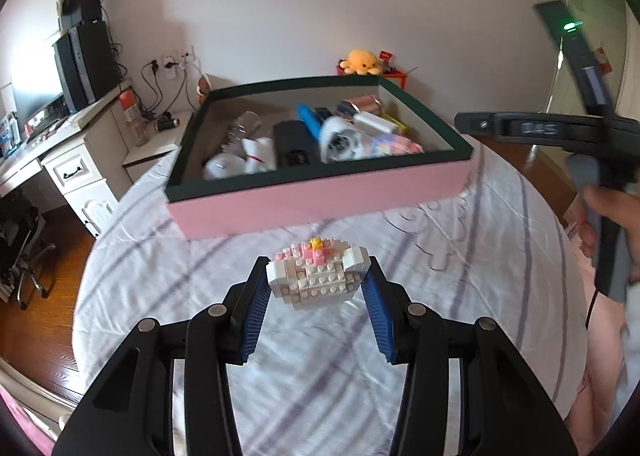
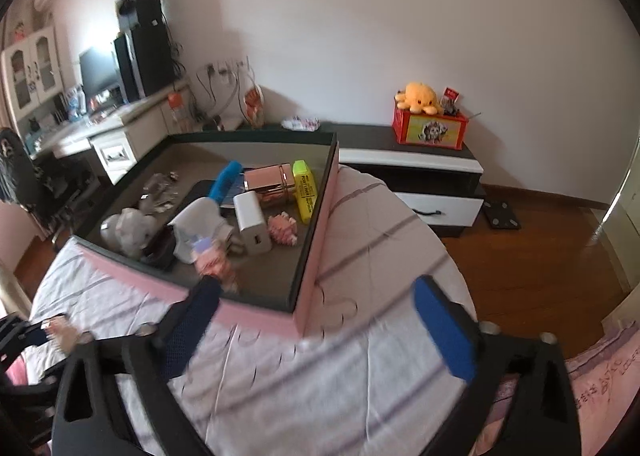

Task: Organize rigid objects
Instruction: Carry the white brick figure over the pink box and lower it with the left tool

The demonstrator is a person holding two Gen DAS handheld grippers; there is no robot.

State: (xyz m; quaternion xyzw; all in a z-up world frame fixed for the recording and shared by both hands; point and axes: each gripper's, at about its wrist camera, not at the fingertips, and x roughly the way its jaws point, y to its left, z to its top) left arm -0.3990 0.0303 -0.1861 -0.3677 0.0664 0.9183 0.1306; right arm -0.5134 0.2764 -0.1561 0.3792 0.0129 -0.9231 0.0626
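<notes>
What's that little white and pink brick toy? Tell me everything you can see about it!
The brick toy is a small model built from studded plastic bricks, mostly white, with pink bricks on top and one yellow piece at the peak. It looks rounded, a bit like a cupcake. The left gripper holds it, one blue pad pressing each side, and it appears lifted above the striped bedsheet. It sits roughly upright, in front of the pink box, not inside it yet.

The left gripper (image 1: 318, 284) clamps a white brick model (image 1: 318, 274) before the pink box (image 1: 320, 196).
</notes>
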